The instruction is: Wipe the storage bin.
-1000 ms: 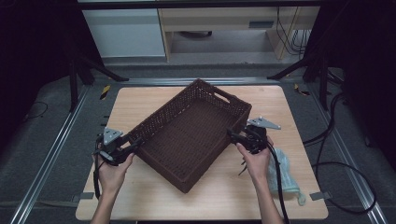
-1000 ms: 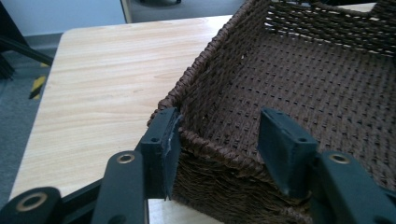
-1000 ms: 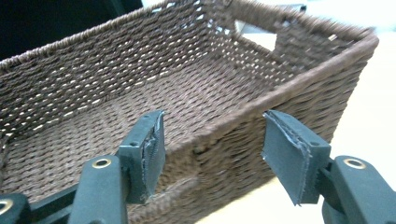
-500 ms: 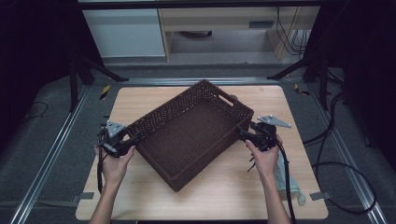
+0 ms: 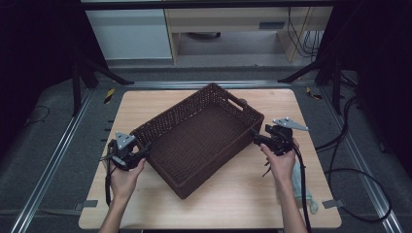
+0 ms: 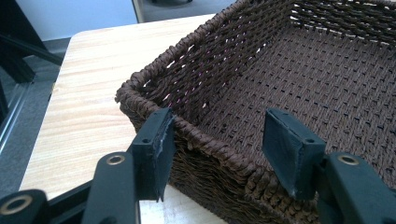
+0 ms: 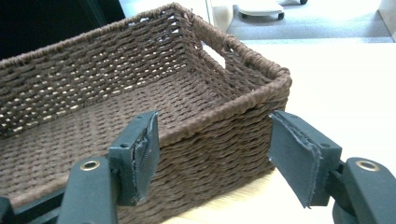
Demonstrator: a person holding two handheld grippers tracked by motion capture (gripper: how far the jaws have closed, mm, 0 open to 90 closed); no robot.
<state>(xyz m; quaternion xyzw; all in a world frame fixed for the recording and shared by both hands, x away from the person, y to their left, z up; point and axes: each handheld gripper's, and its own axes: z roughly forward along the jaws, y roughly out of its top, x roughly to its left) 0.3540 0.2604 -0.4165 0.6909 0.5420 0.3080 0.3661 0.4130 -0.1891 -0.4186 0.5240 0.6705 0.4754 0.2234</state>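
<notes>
Two grippers bracket the basket (image 5: 199, 136), which lies skewed on the worktop (image 5: 145, 104), long axis running from near-left to far-right. My left gripper (image 5: 144, 149) straddles the rim at the near-left corner; its jaws have just been opening, and the pads (image 6: 161, 144) stand clear of the weave, or barely brush it. My right gripper (image 5: 254, 136) sits at the right wall, released too, jaws apart with the rim between them. Each hand is equally near.
</notes>
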